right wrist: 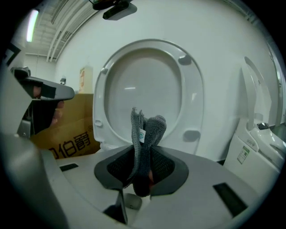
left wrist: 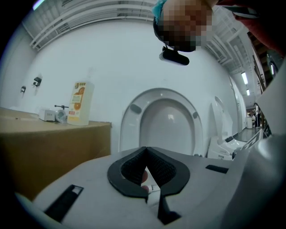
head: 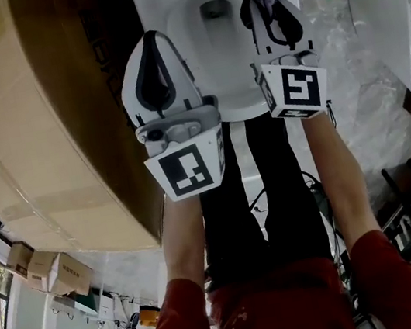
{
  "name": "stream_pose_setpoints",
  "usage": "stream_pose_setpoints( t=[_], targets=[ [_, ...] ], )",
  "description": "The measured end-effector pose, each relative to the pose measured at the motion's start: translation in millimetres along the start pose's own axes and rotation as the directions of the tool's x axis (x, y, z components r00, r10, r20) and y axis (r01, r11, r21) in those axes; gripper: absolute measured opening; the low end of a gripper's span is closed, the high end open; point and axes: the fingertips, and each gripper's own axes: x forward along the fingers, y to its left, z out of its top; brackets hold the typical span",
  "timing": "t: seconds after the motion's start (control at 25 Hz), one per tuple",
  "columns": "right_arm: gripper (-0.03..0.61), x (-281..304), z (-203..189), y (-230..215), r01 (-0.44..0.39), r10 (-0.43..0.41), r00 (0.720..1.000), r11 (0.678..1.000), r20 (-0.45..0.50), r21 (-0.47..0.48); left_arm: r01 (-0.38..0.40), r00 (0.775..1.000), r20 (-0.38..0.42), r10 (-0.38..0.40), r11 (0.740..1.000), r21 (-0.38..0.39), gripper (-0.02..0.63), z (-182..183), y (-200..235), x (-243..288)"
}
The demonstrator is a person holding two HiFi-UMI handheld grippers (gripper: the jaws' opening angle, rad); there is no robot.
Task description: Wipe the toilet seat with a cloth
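Cloth [right wrist: 144, 129], grey and bunched, is pinched between the closed jaws of the right gripper [right wrist: 142, 154], its folds sticking up past the jaw tips in front of the raised toilet seat [right wrist: 195, 96]. The left gripper [left wrist: 145, 152] has its jaws pressed together with nothing between them and points at the same upturned seat. In the head view both grippers hang side by side above the white toilet bowl [head: 191, 13], with a large cardboard box [head: 42, 133] just to the left.
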Motion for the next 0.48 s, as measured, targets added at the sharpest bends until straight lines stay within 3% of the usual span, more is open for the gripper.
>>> stream_pose_setpoints(
  t=[0.24, 0.48],
  targets=[
    [0.095, 41, -46, -4, 0.043, -0.039, 0.996, 0.997, -0.076, 0.062, -0.006, 1.000, -0.015, 0.006, 1.000, 0.016, 0.012, -28, 9, 14],
    [0.095, 75, -55, -3, 0.047, -0.038, 0.994, 0.996, -0.100, 0.082, -0.007, 1.000, -0.022, 0.007, 1.000, 0.015, 0.012, -39, 13, 17]
  ],
)
